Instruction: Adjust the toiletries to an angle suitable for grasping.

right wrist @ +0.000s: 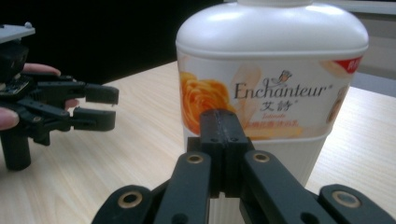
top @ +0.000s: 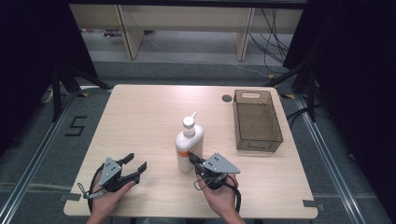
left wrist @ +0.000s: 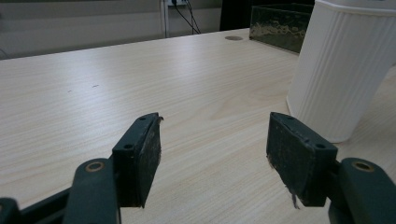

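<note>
White pump bottle [top: 188, 143] standing upright mid-table, front label reading "Enchanteur" plus Chinese characters, orange rose print, small red tag at label corner. Right gripper [top: 192, 158] sitting right up against bottle, jaws pressed together, nothing between. Left gripper [top: 136, 161] resting on wooden table [top: 140, 116], jaws spread apart, gripping nothing. Brown bin [top: 258, 120] sitting at far right.

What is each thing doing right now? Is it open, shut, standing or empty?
Lotion bottle: standing upright on the table, pump on top.
Basket: empty, upright, at the table's right side.
Left gripper: open, nothing between its jaws.
Right gripper: shut, empty, right in front of the bottle.
</note>
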`<state>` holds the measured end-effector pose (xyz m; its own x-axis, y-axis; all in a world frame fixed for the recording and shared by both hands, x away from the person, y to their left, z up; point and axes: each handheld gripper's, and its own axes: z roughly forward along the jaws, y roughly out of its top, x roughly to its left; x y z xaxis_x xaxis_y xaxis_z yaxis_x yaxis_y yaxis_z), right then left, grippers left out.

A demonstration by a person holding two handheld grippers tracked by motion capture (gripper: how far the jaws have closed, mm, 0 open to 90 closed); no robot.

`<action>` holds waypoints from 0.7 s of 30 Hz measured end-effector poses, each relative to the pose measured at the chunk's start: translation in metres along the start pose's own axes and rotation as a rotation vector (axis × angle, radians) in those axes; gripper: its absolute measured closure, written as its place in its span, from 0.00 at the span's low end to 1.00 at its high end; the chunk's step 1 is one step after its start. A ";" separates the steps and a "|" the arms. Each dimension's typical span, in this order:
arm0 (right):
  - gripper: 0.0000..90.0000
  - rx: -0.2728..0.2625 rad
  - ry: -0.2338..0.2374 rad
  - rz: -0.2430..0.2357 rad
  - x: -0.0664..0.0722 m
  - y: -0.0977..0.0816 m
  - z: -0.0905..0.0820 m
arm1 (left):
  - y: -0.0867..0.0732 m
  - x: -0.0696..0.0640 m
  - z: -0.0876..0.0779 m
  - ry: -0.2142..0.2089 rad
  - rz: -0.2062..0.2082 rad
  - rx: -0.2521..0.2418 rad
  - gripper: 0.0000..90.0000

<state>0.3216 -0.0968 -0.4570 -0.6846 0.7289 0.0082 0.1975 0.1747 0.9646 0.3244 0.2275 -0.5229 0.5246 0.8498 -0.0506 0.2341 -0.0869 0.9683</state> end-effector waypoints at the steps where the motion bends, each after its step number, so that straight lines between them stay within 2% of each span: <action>1: 1.00 -0.002 0.015 0.015 0.001 0.001 0.002 | 0.000 0.000 0.000 0.000 0.001 0.000 0.39; 5: 1.00 0.013 0.000 0.021 0.005 0.003 0.007 | 0.000 0.000 0.000 -0.001 0.000 0.001 0.39; 9: 1.00 -0.002 0.005 0.026 0.007 0.004 0.013 | 0.000 0.000 0.000 -0.001 -0.003 -0.001 0.39; 10: 1.00 0.013 -0.007 0.031 0.008 0.005 0.012 | 0.000 0.000 0.000 -0.001 -0.006 -0.006 0.39; 13: 1.00 0.006 0.006 0.024 0.009 0.006 0.016 | 0.000 0.000 0.000 -0.002 -0.004 -0.002 0.39; 15: 1.00 0.011 -0.009 0.033 0.010 0.007 0.016 | 0.000 0.000 0.000 -0.001 -0.003 -0.001 0.39; 21: 1.00 0.005 -0.005 0.022 0.010 0.010 0.020 | 0.000 0.000 0.000 -0.001 -0.001 0.001 0.39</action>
<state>0.3309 -0.0750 -0.4525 -0.6764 0.7360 0.0281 0.2158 0.1615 0.9630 0.3246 0.2279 -0.5229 0.5249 0.8496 -0.0519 0.2356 -0.0865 0.9680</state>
